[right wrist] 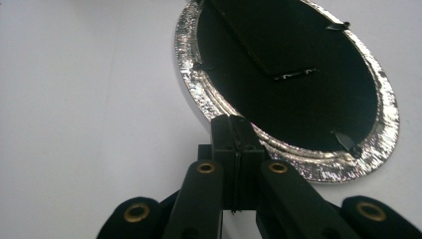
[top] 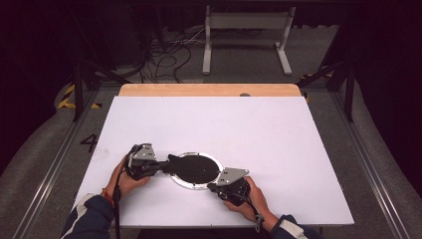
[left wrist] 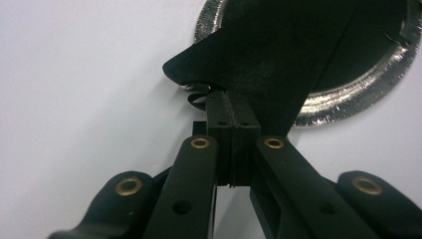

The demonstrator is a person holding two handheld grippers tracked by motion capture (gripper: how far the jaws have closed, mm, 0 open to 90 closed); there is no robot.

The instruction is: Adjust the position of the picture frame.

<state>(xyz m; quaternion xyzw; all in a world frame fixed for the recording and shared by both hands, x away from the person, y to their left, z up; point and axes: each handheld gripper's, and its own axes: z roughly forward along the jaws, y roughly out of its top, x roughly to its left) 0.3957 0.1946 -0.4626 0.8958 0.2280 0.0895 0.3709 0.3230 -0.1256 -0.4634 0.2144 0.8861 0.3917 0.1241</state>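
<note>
black film [left wrist: 278, 55] in left gripper [left wrist: 233, 107]

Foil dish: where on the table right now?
High view: foil dish sits near the table's front edge, left of centre, between left gripper and right gripper.

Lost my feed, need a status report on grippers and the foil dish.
Left gripper shut on black film. Right gripper shut at foil dish rim. Nothing in the way.

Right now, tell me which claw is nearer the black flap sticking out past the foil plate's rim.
Left. The left claw is shut right at the black flap; the right claw sits at the foil plate's opposite rim.
</note>
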